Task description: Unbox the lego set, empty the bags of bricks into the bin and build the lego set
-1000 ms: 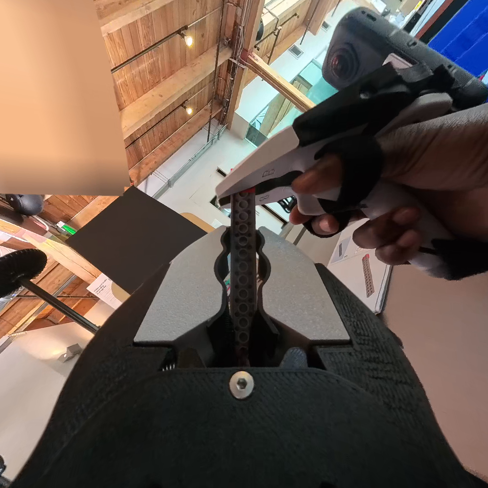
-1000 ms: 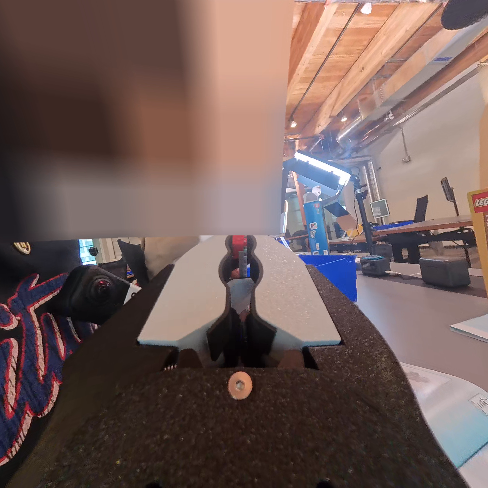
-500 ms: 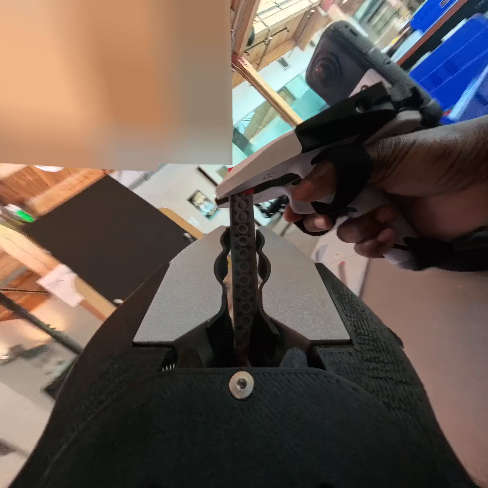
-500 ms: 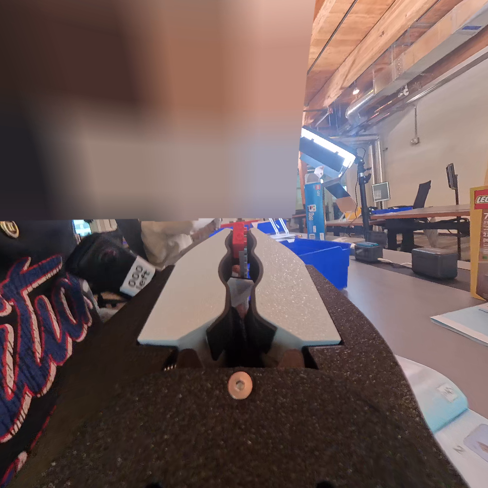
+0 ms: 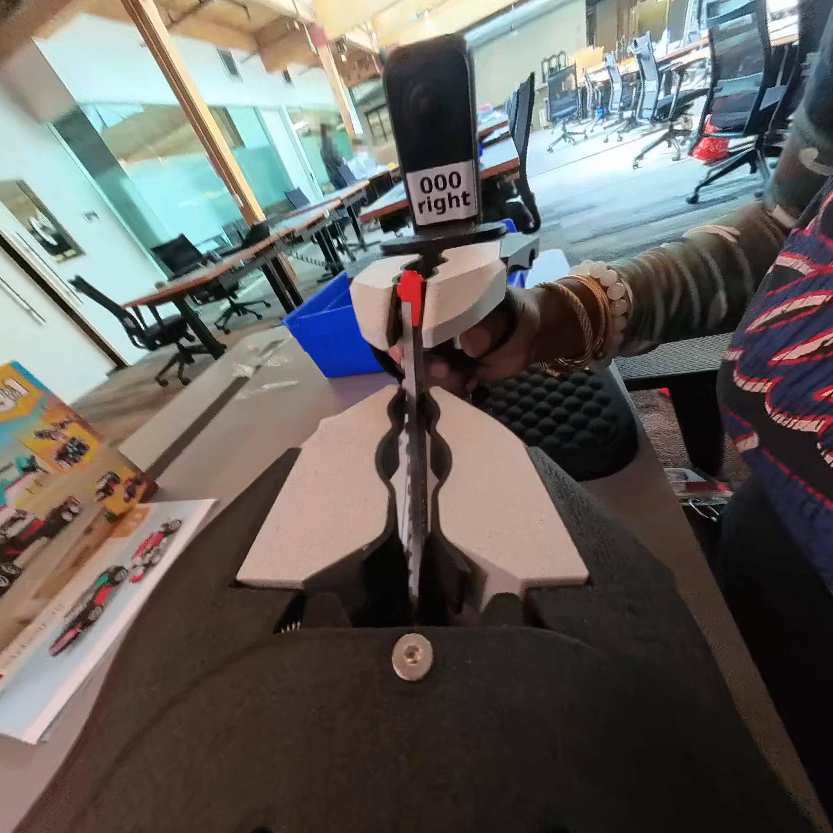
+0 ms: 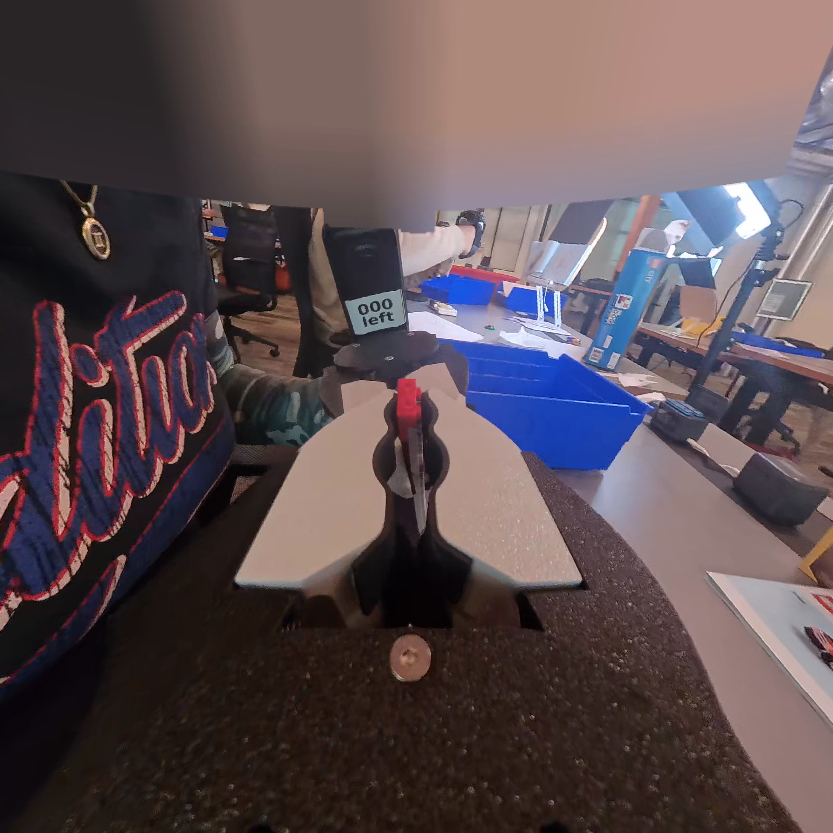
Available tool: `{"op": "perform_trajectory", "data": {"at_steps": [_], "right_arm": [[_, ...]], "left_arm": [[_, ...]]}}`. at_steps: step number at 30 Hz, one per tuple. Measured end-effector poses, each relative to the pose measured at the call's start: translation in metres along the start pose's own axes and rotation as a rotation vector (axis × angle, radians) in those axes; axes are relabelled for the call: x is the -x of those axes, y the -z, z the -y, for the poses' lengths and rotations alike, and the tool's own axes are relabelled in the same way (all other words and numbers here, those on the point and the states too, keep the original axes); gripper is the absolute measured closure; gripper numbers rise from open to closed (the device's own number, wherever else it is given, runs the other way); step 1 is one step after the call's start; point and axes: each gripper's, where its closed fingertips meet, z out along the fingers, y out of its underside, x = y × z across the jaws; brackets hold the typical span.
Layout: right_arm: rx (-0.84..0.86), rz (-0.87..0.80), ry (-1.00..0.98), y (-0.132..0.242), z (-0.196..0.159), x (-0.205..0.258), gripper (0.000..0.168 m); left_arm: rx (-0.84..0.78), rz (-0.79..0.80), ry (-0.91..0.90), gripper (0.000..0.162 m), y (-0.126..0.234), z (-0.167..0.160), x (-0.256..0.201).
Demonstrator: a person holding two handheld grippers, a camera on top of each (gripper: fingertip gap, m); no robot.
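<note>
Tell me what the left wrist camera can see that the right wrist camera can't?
Only the left wrist view shows the lego box, office chairs and a beaded bracelet. Only the right wrist view shows a pendant, a studio light and a tall blue box. Both show the blue bin, the instruction booklet, and the long grey plate with its red brick.
</note>
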Motion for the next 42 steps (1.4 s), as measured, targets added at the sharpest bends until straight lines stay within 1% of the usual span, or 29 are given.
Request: {"op": "perform_trajectory", "data": {"at_steps": [5, 6, 7, 8, 11, 13, 14, 16, 17, 20, 23, 25, 27, 30, 32, 34, 35, 37, 38, 39, 42], "right_arm": [[-0.016, -0.016, 0.076, -0.003, 0.004, 0.004, 0.157], [-0.032, -0.028, 0.088, -0.002, 0.008, 0.003, 0.152], [-0.057, -0.048, 0.093, -0.001, 0.013, 0.002, 0.139], [-0.074, -0.062, 0.09, 0.001, 0.016, 0.0, 0.133], [-0.091, -0.042, 0.117, 0.003, 0.019, 0.004, 0.138], [-0.068, -0.017, 0.155, 0.001, 0.017, 0.009, 0.141], [-0.047, -0.007, 0.172, 0.0, 0.015, 0.01, 0.144], [-0.015, 0.028, 0.195, -0.001, 0.01, 0.014, 0.158], [-0.012, 0.038, 0.193, -0.002, 0.01, 0.015, 0.159], [-0.02, 0.034, 0.148, -0.002, 0.008, 0.012, 0.16], [-0.081, -0.019, 0.131, 0.0, 0.011, 0.007, 0.16], [-0.129, -0.048, 0.101, 0.002, 0.014, 0.003, 0.16], [-0.151, -0.055, 0.074, 0.003, 0.013, 0.002, 0.16], [-0.184, -0.057, 0.041, 0.005, 0.015, 0.001, 0.159], [-0.206, -0.054, 0.014, 0.007, 0.017, 0.001, 0.154], [-0.222, -0.04, -0.005, 0.008, 0.018, 0.002, 0.137], [-0.217, -0.028, -0.012, 0.007, 0.017, 0.003, 0.135], [-0.189, -0.006, 0.003, 0.004, 0.013, 0.006, 0.138], [-0.179, 0.0, 0.019, 0.003, 0.011, 0.007, 0.145], [-0.18, -0.003, 0.034, 0.002, 0.011, 0.008, 0.156], [-0.183, 0.004, 0.017, 0.003, 0.01, 0.006, 0.16]], "left_arm": [[-0.042, 0.029, -0.057, 0.157, 0.003, 0.005, 0.0], [-0.053, 0.045, -0.08, 0.157, 0.005, 0.007, 0.001], [-0.054, 0.053, -0.106, 0.157, 0.006, 0.007, 0.002], [-0.05, 0.052, -0.122, 0.157, 0.007, 0.007, 0.002], [-0.046, 0.037, -0.133, 0.157, 0.007, 0.006, 0.0], [-0.042, 0.016, -0.131, 0.157, 0.006, 0.004, -0.003], [-0.043, 0.004, -0.123, 0.157, 0.006, 0.004, -0.005], [-0.049, -0.021, -0.092, 0.157, 0.006, 0.004, -0.007], [-0.047, -0.033, -0.078, 0.157, 0.006, 0.003, -0.007], [-0.032, -0.043, -0.046, 0.157, 0.005, 0.001, -0.007], [-0.044, -0.01, -0.018, 0.155, 0.005, 0.003, -0.003], [-0.047, -0.006, 0.004, 0.148, 0.005, 0.006, -0.002], [-0.02, 0.011, -0.015, 0.15, 0.004, 0.004, 0.001], [-0.001, -0.009, -0.028, 0.155, 0.004, 0.005, 0.0], [-0.016, -0.016, -0.011, 0.157, 0.005, 0.008, 0.002], [-0.019, -0.016, -0.014, 0.157, 0.006, 0.008, 0.002], [-0.024, -0.017, -0.014, 0.157, 0.006, 0.008, 0.002], [-0.043, -0.03, 0.01, 0.157, 0.005, 0.009, 0.0], [-0.051, -0.041, 0.027, 0.157, 0.005, 0.01, -0.001], [-0.059, -0.055, 0.041, 0.157, 0.005, 0.01, -0.003], [-0.054, -0.076, 0.081, 0.157, 0.004, 0.009, -0.006]]}}
